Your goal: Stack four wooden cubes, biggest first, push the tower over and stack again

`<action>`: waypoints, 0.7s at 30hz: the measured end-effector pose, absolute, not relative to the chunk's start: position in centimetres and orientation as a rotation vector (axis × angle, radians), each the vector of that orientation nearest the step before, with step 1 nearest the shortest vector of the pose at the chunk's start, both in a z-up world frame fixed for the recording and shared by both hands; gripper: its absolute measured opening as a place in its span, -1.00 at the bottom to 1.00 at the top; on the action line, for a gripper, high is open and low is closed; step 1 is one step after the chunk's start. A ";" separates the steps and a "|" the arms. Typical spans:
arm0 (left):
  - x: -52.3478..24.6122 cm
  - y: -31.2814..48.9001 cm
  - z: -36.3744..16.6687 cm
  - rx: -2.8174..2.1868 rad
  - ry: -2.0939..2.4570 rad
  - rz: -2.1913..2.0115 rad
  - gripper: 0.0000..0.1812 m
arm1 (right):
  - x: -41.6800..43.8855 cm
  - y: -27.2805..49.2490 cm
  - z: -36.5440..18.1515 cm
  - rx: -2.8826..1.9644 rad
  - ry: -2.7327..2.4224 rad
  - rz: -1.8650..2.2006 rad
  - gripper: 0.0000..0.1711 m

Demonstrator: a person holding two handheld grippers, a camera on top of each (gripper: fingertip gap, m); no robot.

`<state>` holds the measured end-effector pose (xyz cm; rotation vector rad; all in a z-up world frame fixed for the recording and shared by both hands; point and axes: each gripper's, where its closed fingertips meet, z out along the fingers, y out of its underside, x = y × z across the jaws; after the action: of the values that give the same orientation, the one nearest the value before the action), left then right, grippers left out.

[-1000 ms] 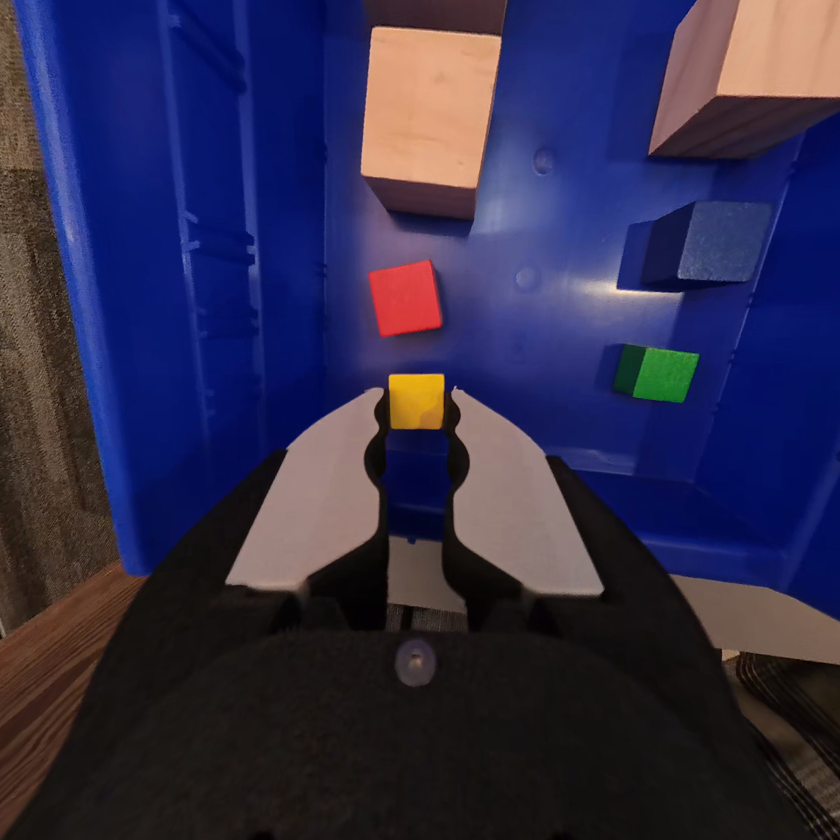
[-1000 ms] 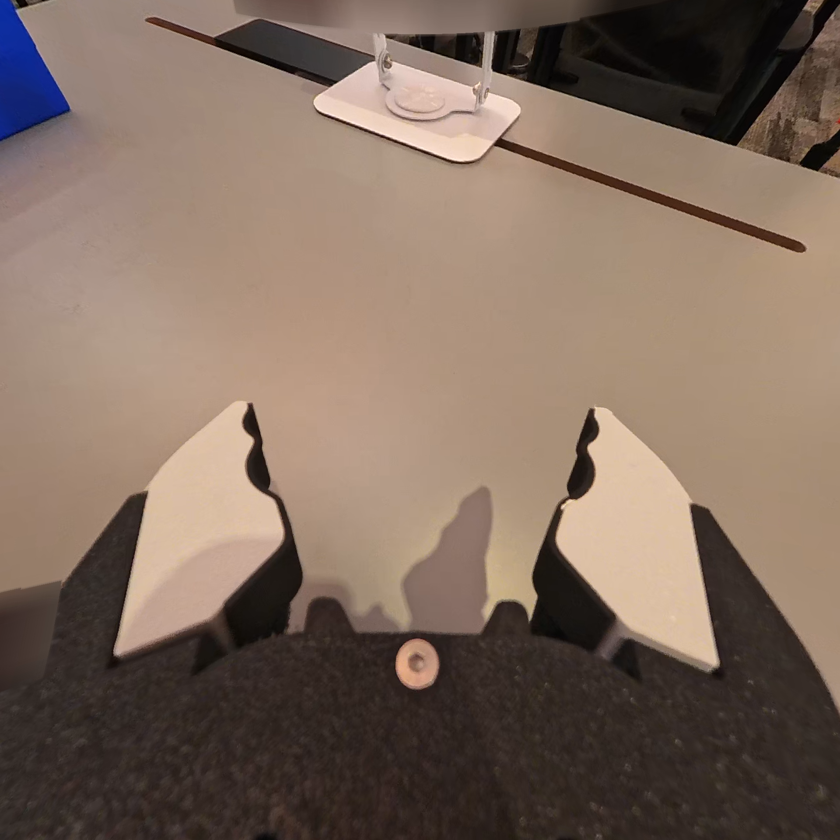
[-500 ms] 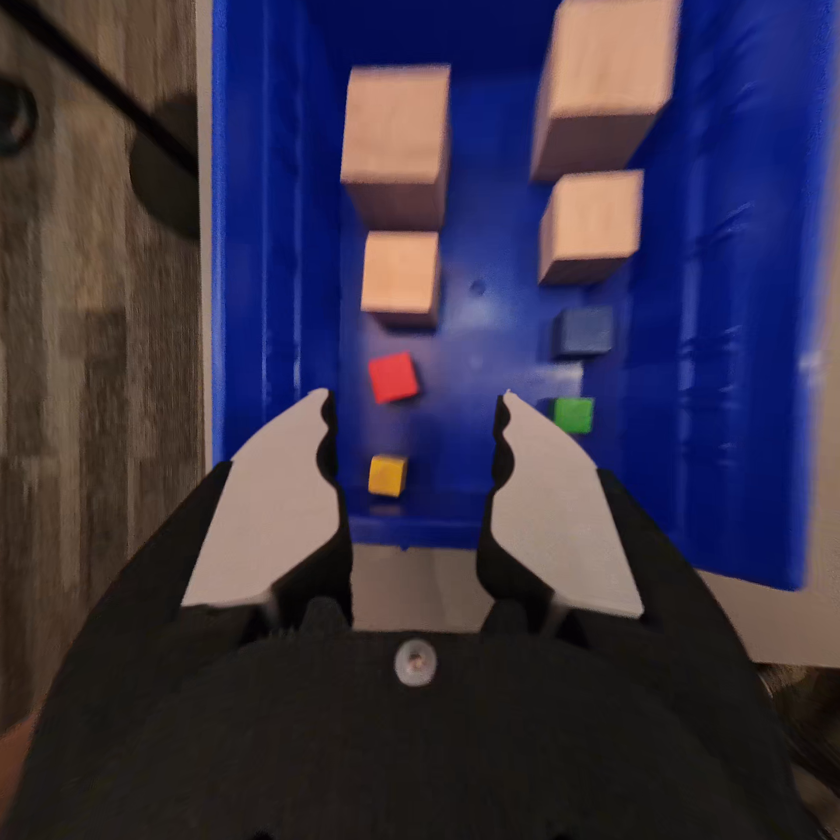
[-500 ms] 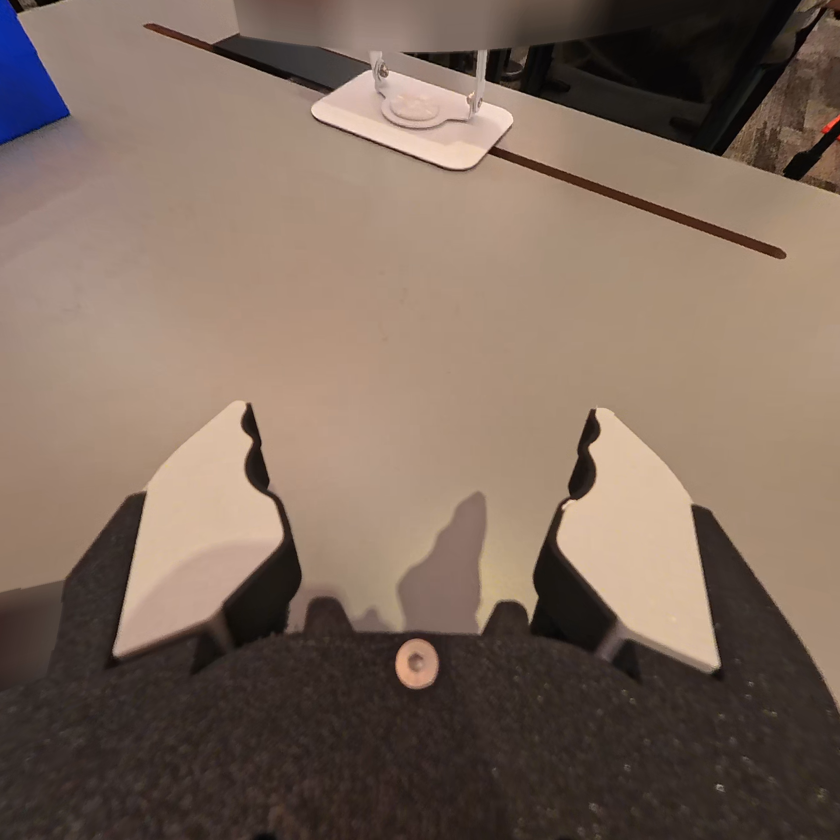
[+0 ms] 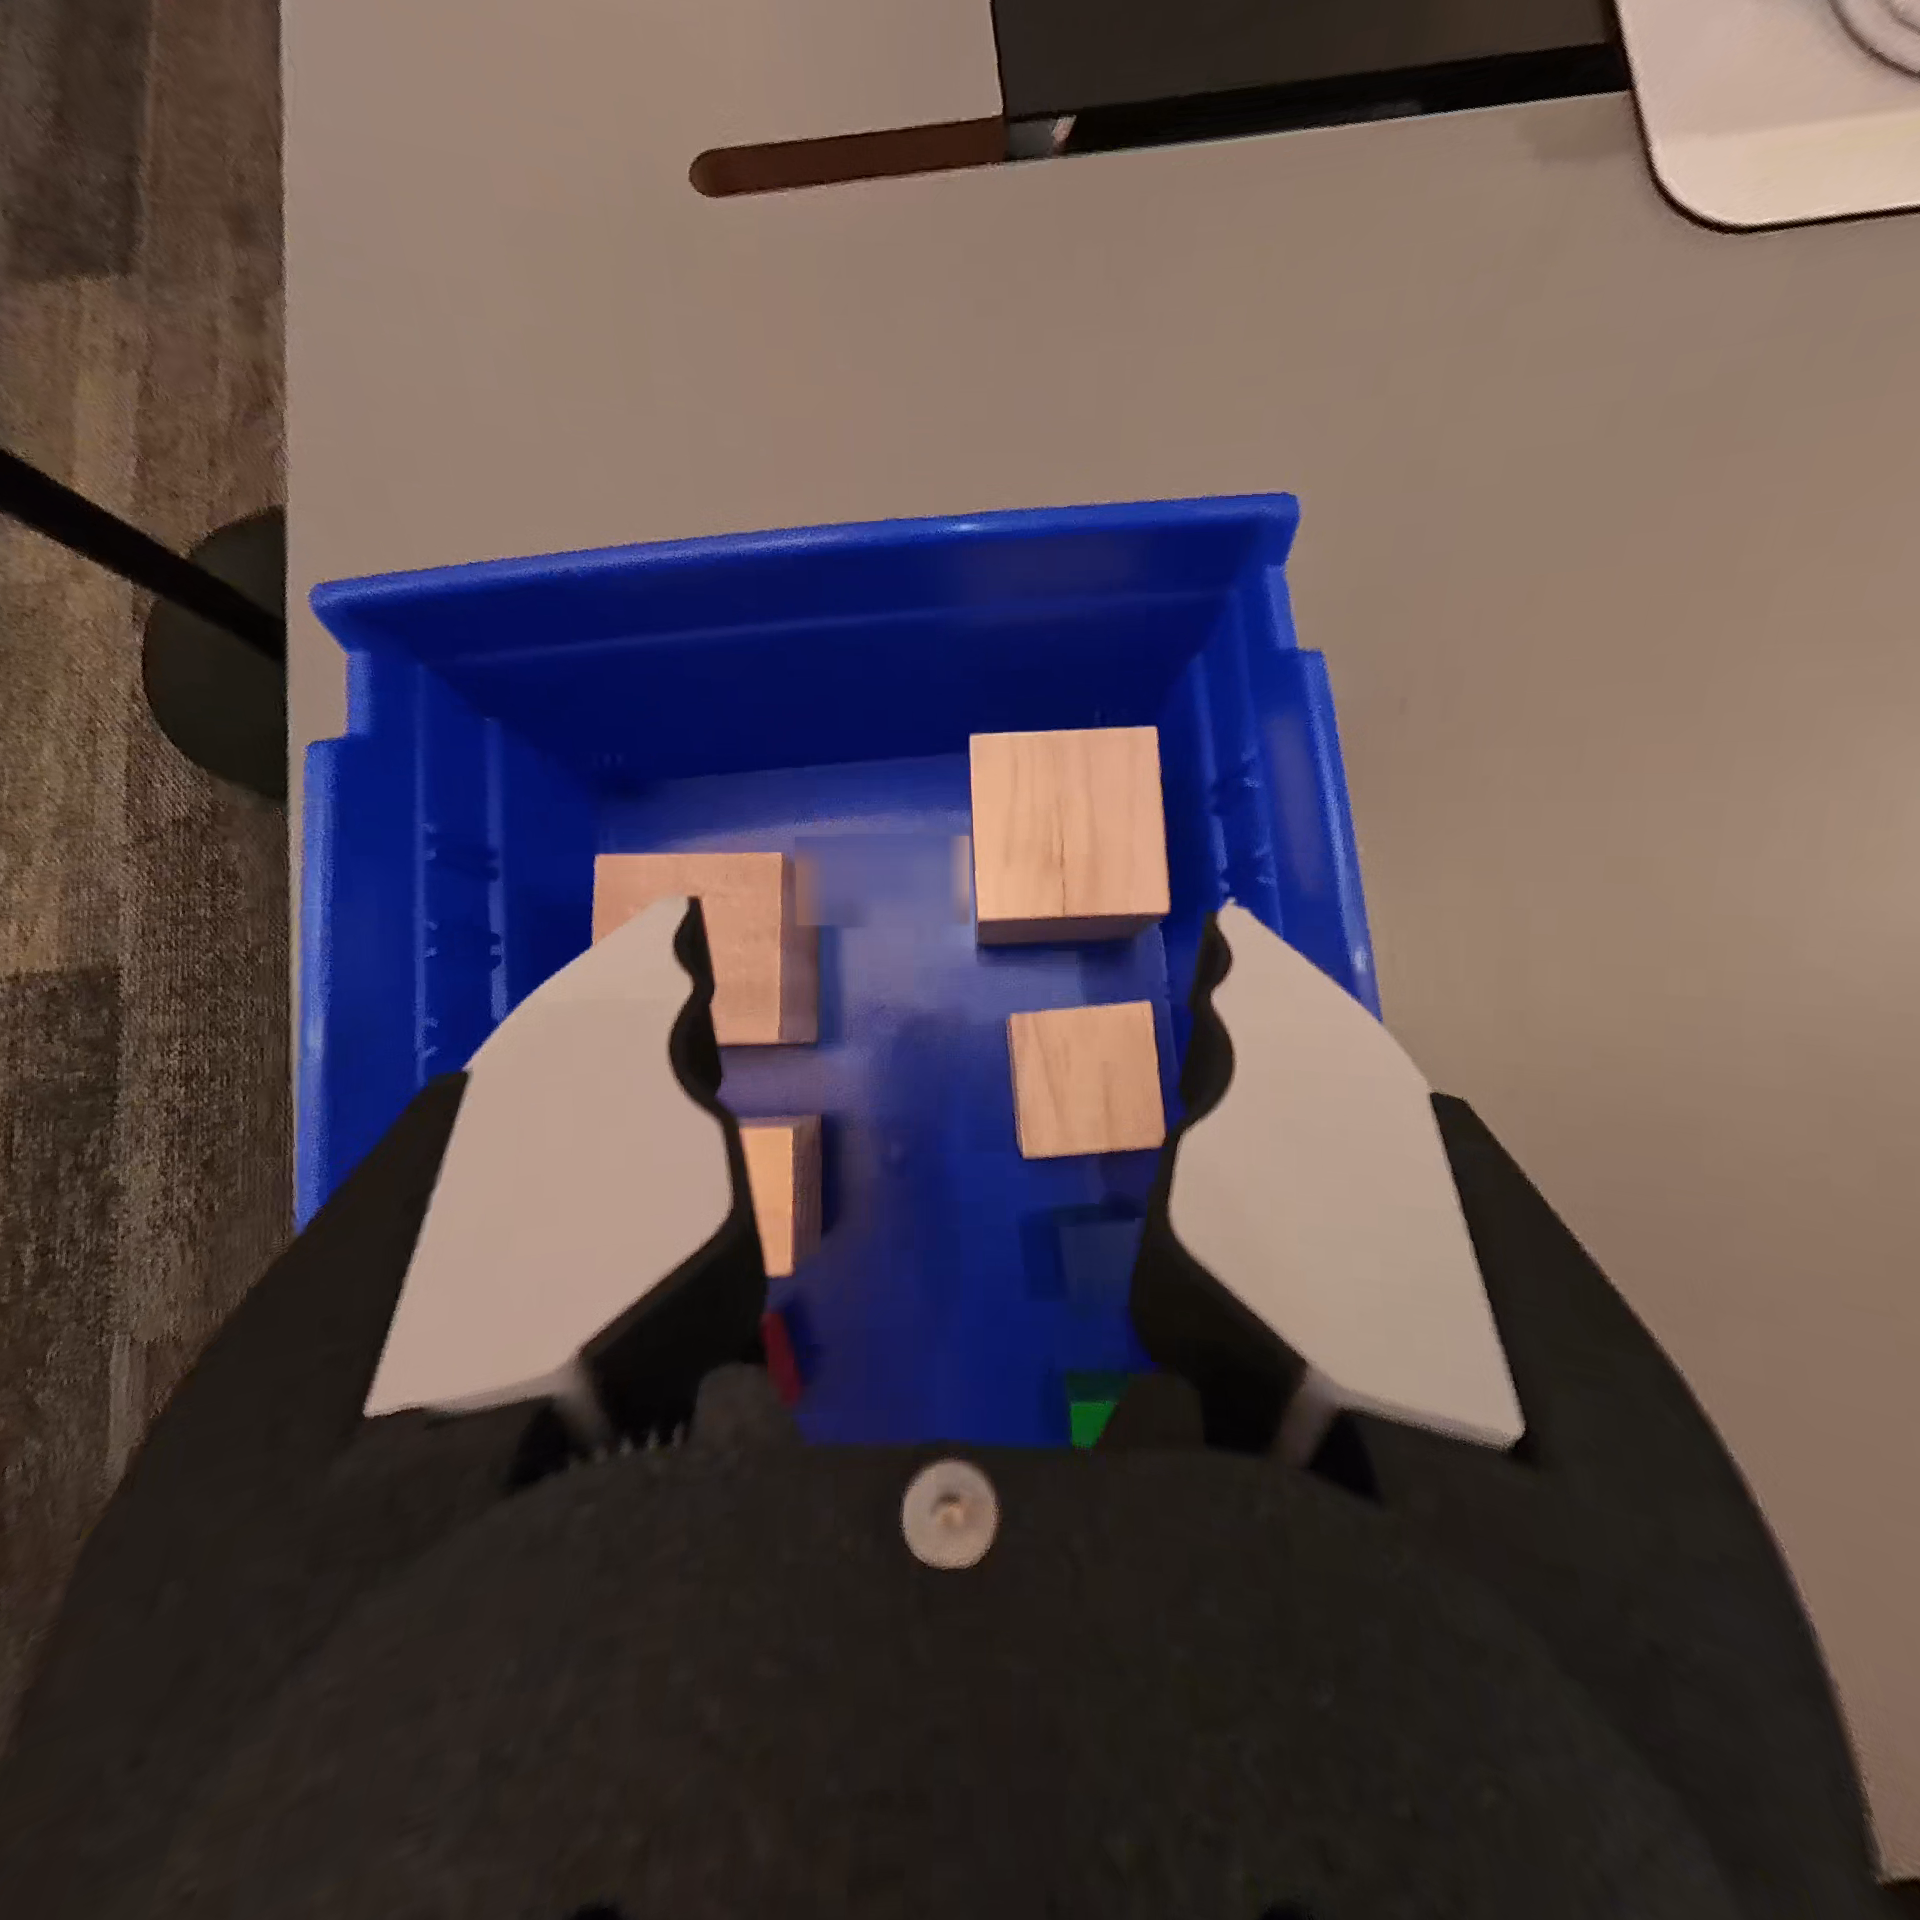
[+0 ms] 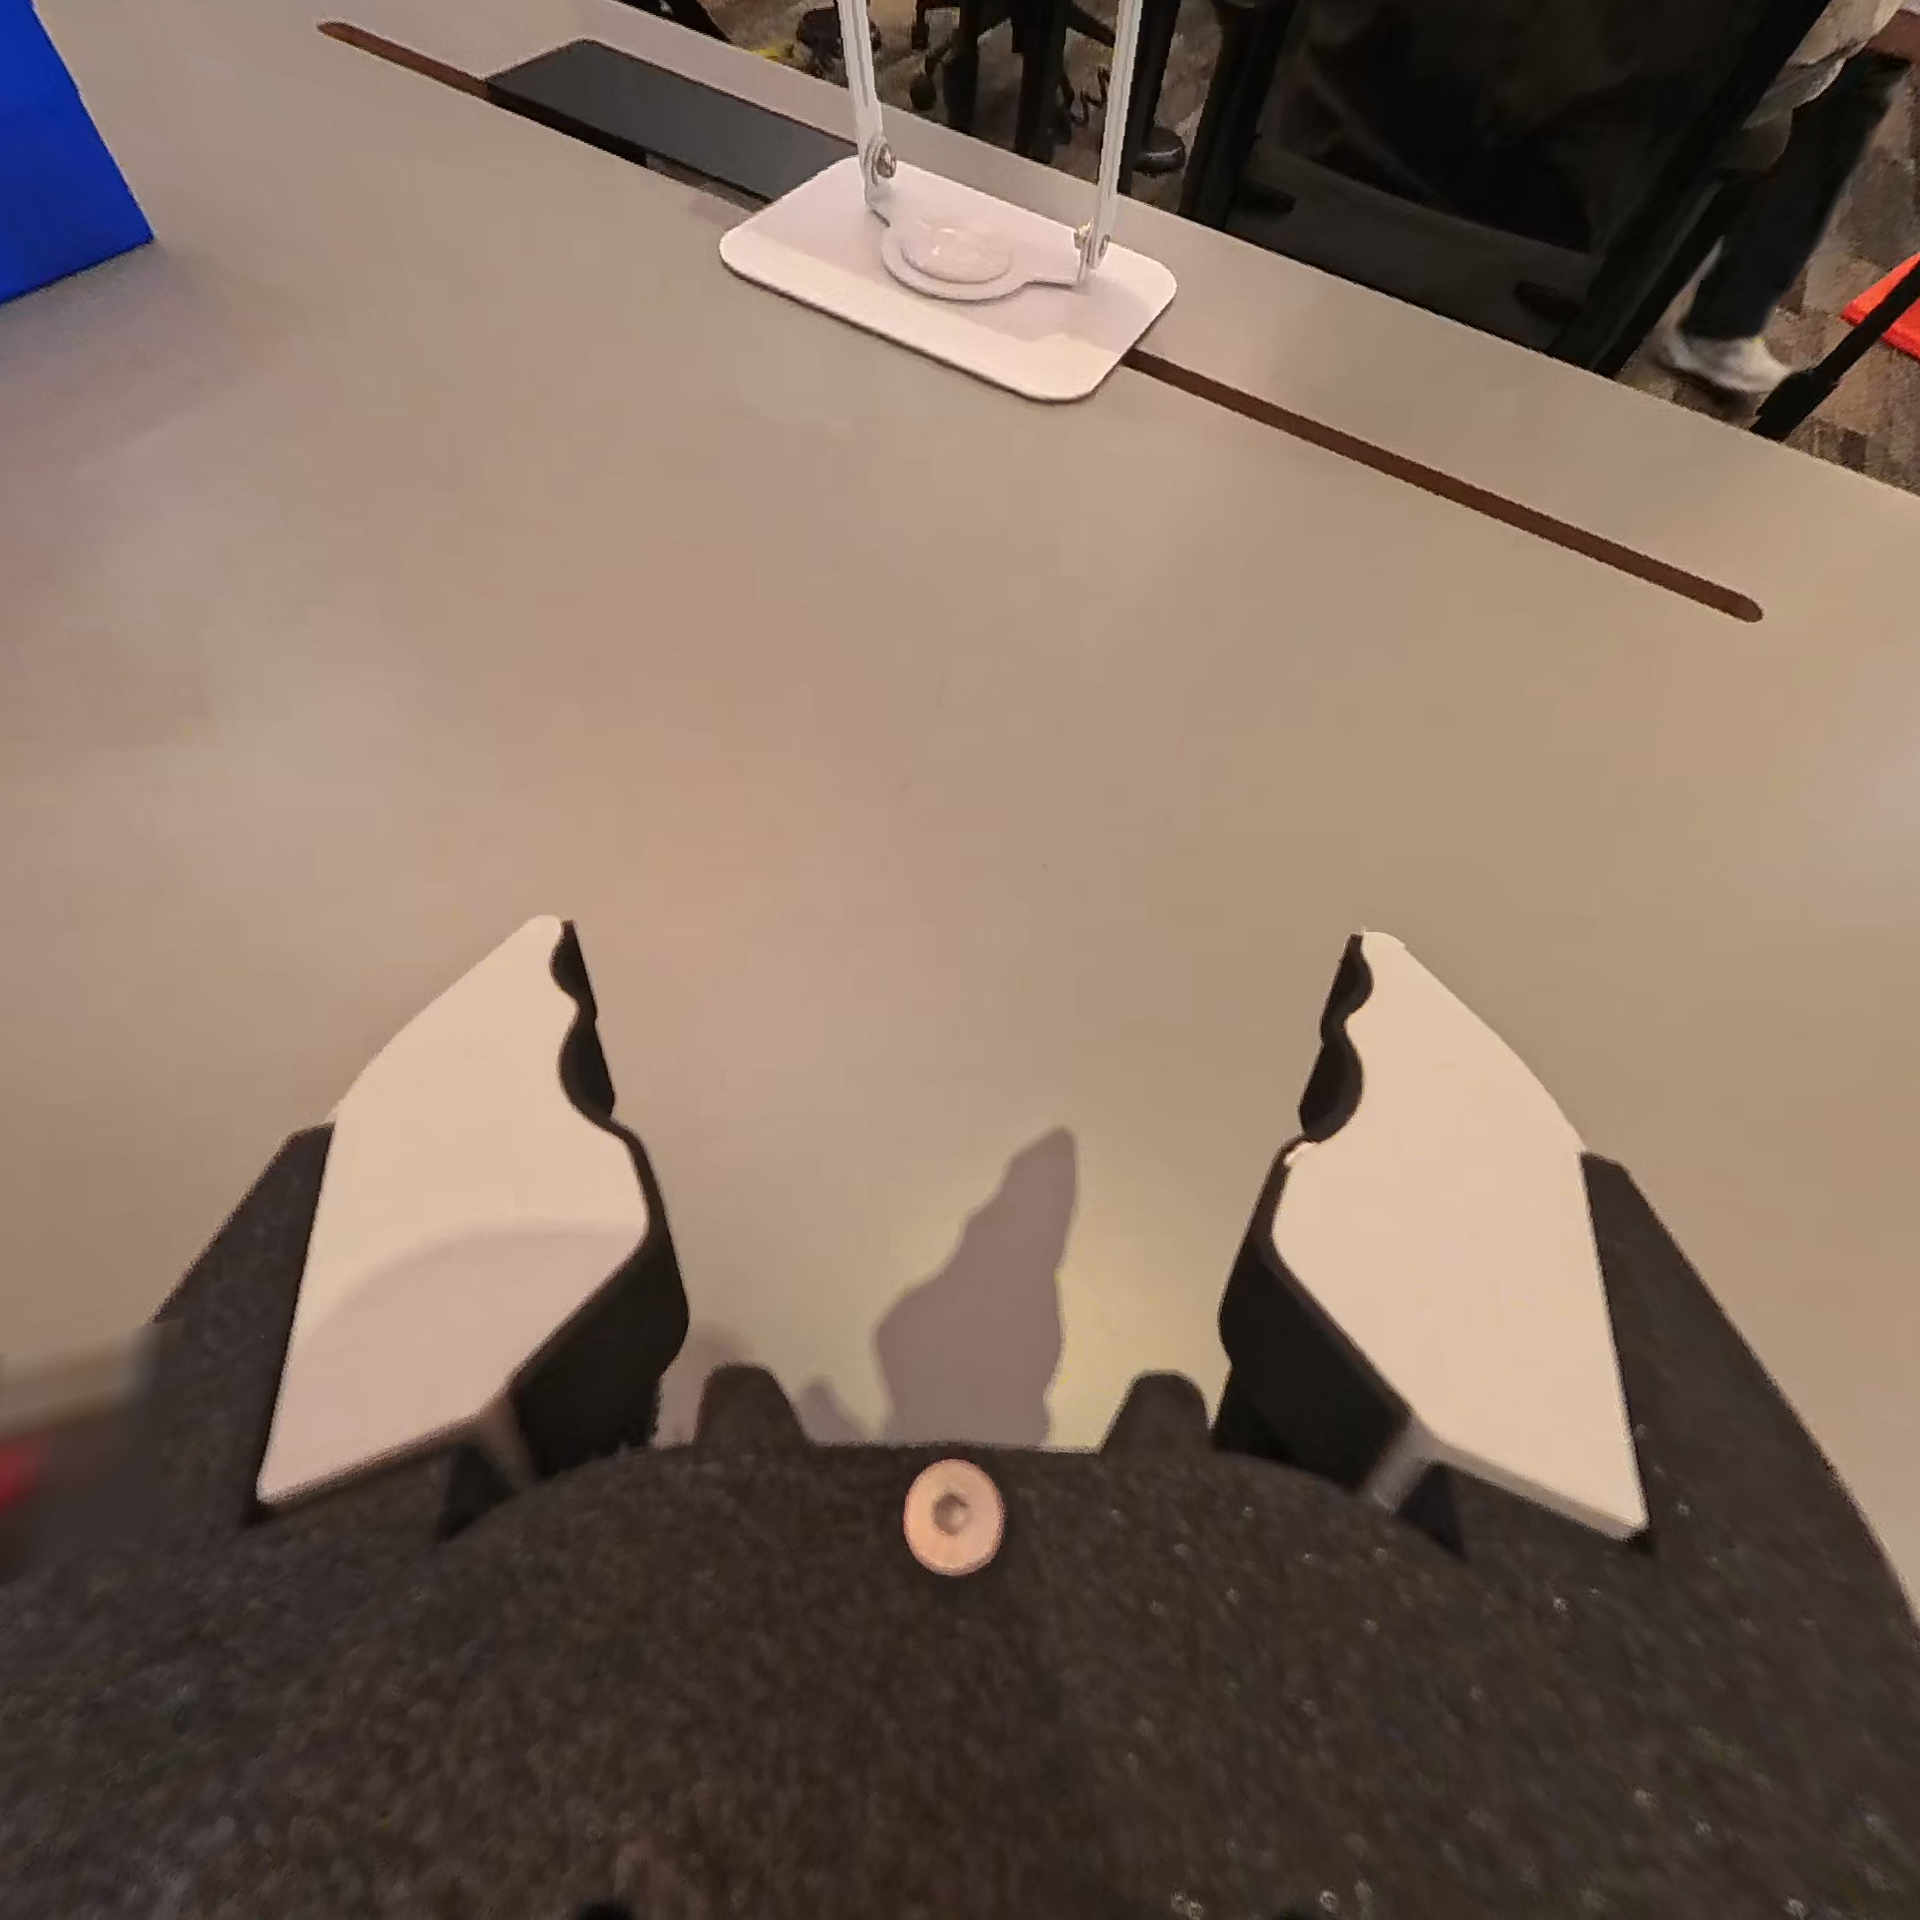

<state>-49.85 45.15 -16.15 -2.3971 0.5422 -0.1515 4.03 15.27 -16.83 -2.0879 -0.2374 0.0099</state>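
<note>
A blue bin (image 5: 790,582) stands on the grey table and holds the cubes. In the left wrist view, the biggest plain wooden cube (image 5: 1068,831) sits at the back right, a smaller one (image 5: 1086,1078) in front of it. Another wooden cube (image 5: 753,935) and a smaller one (image 5: 781,1190) sit on the left, partly hidden by my finger. Slivers of a dark blue cube (image 5: 1086,1252), a green cube (image 5: 1093,1415) and a red cube (image 5: 779,1363) show low down. My left gripper (image 5: 951,914) is open and empty, high above the bin. My right gripper (image 6: 961,930) is open and empty above bare table.
A white lamp base (image 6: 951,275) and a dark flat slab (image 6: 665,114) lie along a dark slot (image 6: 1455,478) at the table's far side. The bin's corner (image 6: 52,166) shows at the far left of the right wrist view. The table's left edge (image 5: 286,312) borders carpet.
My left gripper let go of the yellow cube in the bin, opened wide and rose well above the bin. My right gripper stayed open and tilted up slightly.
</note>
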 end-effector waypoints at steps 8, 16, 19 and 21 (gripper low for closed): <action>-49.0 46.8 -18.5 -2.502 0.504 -0.170 -0.07 | 2.9 16.4 -15.6 -2.087 -0.288 0.015 0.52; -47.5 46.9 -19.8 -2.525 0.533 -0.174 -0.13 | 2.2 17.3 -14.7 -2.093 -0.314 -0.011 0.52; -47.3 46.9 -20.6 -2.550 0.553 -0.160 -0.15 | 2.1 17.5 -14.4 -2.096 -0.320 -0.019 0.52; -47.0 46.9 -21.1 -2.565 0.555 -0.172 -0.15 | 2.0 17.6 -14.3 -2.099 -0.324 -0.025 0.53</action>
<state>-47.01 46.94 -21.11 -2.5645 0.5554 -0.1720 2.01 17.55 -14.32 -2.0993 -0.3245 -0.0251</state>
